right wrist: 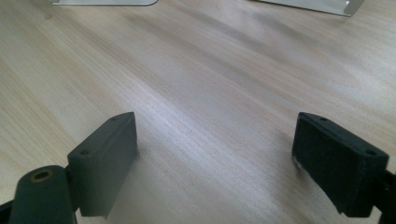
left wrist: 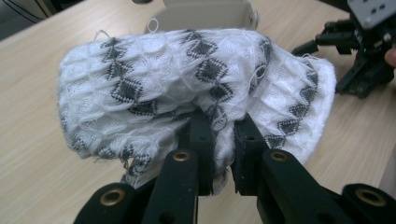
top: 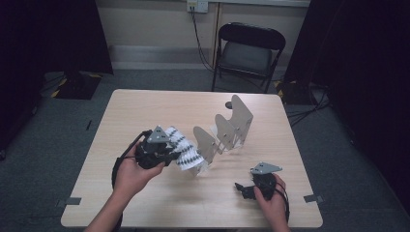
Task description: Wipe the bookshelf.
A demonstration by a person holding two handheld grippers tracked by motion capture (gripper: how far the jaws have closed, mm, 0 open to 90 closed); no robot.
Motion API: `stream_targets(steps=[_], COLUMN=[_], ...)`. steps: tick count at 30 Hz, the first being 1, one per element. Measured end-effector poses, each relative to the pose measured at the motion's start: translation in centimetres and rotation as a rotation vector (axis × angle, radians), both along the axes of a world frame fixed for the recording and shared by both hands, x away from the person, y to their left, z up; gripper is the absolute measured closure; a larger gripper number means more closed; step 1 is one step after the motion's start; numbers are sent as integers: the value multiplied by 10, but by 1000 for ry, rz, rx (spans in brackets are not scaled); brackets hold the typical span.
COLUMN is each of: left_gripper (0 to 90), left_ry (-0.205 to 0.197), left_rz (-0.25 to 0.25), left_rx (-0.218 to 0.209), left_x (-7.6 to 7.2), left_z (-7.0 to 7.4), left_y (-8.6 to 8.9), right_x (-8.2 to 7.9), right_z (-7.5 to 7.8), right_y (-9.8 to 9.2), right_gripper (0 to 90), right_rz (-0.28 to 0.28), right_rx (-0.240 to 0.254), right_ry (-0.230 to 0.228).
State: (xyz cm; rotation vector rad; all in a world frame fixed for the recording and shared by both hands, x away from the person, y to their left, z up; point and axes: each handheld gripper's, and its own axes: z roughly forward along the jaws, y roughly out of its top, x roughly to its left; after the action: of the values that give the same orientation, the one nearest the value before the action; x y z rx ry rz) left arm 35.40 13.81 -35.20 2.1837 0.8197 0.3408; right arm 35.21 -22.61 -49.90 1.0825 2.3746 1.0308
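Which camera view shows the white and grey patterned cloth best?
The left gripper view: the cloth is seen close up, its diamond pattern sharp, pinched by the left hand-held gripper. In the high view it is small, beside the grey rack. The right gripper view looks at bare table.

Left gripper (left wrist: pixel 223 140) clamped, right gripper (right wrist: pixel 215 163) agape

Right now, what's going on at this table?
A person works two hand-held grippers over a wooden table. The left gripper is shut on a bunched white cloth with dark diamond patterning, holding it beside a grey rack of upright plates in the middle of the table. The right gripper has its jaws wide open with nothing between them, low over bare wood at the near right.
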Motion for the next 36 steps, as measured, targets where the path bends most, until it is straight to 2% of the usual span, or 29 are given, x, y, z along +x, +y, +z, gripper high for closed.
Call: stream_targets(steps=[8,18,24,27,31,34,36], left_gripper=[813,811,807,805,804,802,800], left_ry=[65,136,170,175,182,173,150], left_rz=[-7,8,17,20,16,7,10], left_rx=[24,50,61,51,42,55,43], left_x=[-2,-4,-6,-6,-6,-7,-6], left_z=[-41,-95,-118,-123,-122,-109,-92], left_y=[-6,-16,-20,-20,-18,-13,-6], right_x=[0,0,0,0,0,0,0], right_z=[0,0,0,0,0,0,0], right_y=[0,0,0,0,0,0,0], right_gripper=[134,134,134,134,134,134,134], right_rz=[0,0,0,0,0,0,0], right_rx=[0,0,0,0,0,0,0], right_ry=[0,0,0,0,0,0,0])
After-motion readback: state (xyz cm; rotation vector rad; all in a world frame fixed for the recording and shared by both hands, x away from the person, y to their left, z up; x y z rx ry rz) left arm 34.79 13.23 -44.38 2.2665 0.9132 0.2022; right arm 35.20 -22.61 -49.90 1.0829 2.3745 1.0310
